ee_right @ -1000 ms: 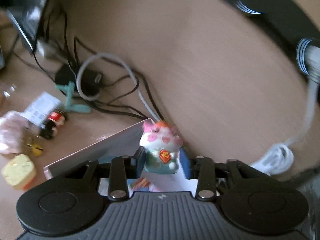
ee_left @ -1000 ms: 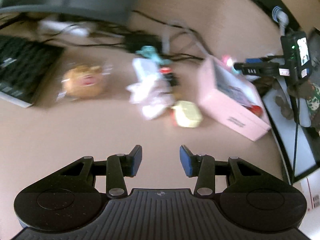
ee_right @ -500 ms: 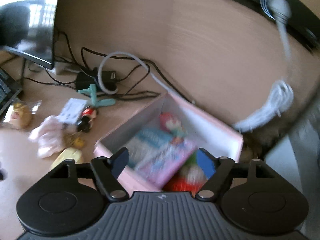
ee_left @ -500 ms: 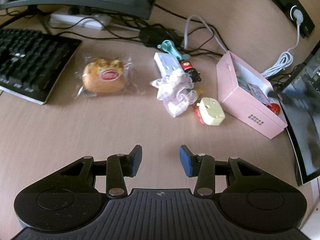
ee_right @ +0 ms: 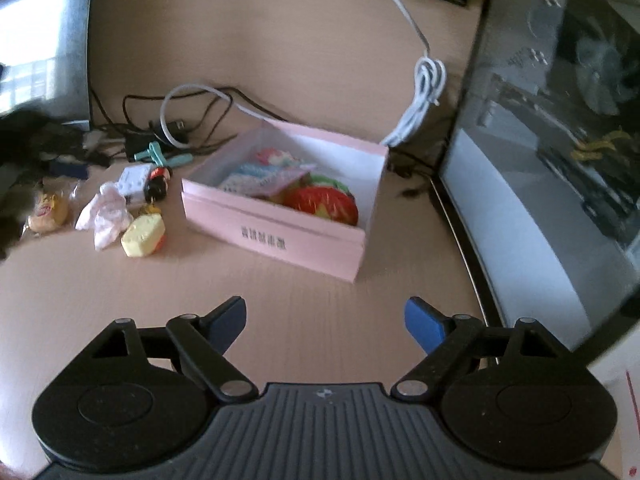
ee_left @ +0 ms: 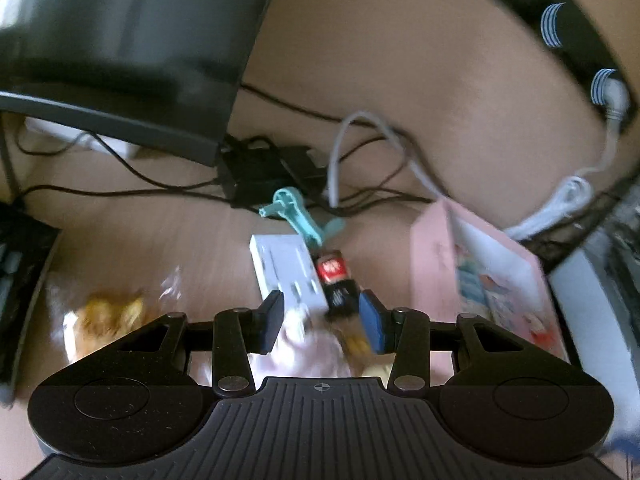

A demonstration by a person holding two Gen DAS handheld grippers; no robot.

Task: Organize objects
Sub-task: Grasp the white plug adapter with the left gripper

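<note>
Fingers (ee_right: 228, 322) of both grippers spread, empty; left gripper (ee_left: 322, 320) over pink cloth (ee_left: 312, 350).

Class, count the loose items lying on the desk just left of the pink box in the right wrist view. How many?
6: teal clip, white pack, small figure, pink cloth, yellow toy, bun. More may be hidden.

Both views toward pink box (ee_right: 280, 236)
</note>
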